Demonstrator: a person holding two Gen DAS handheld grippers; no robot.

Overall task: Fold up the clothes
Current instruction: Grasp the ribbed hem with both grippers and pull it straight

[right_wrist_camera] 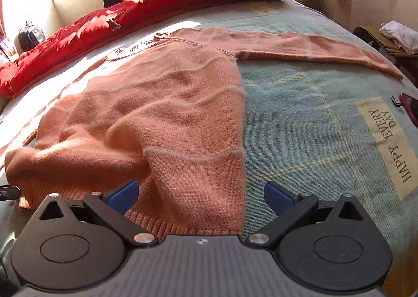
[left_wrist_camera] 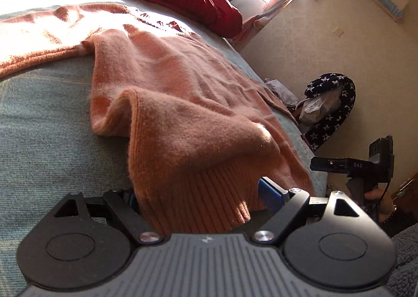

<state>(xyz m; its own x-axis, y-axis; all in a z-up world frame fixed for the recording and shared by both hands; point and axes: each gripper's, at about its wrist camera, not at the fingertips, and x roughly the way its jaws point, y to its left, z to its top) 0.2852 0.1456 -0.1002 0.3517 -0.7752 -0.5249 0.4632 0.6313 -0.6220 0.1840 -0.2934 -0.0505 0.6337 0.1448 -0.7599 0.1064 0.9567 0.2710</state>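
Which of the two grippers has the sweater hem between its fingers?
The left gripper: the ribbed hem of the sweater is bunched between its fingers. The right gripper is wide open, grasping nothing.

Sweater (right_wrist_camera: pixel 167 114) flat on bed (right_wrist_camera: pixel 300 114), hem toward both grippers.

Quilt (right_wrist_camera: pixel 162 7) behind sweater, along bed's far edge. One sleeve (right_wrist_camera: pixel 313 48) stretched right across bed. Text patch (right_wrist_camera: pixel 389 145) right of sweater, phone (right_wrist_camera: pixel 410 109) beyond it at bed's right edge. Hem bunched up in left gripper (left_wrist_camera: pixel 198 200); right gripper (right_wrist_camera: pixel 201 195) gaping over hem's right corner. Bag (left_wrist_camera: pixel 331 109) on floor, right of bed.
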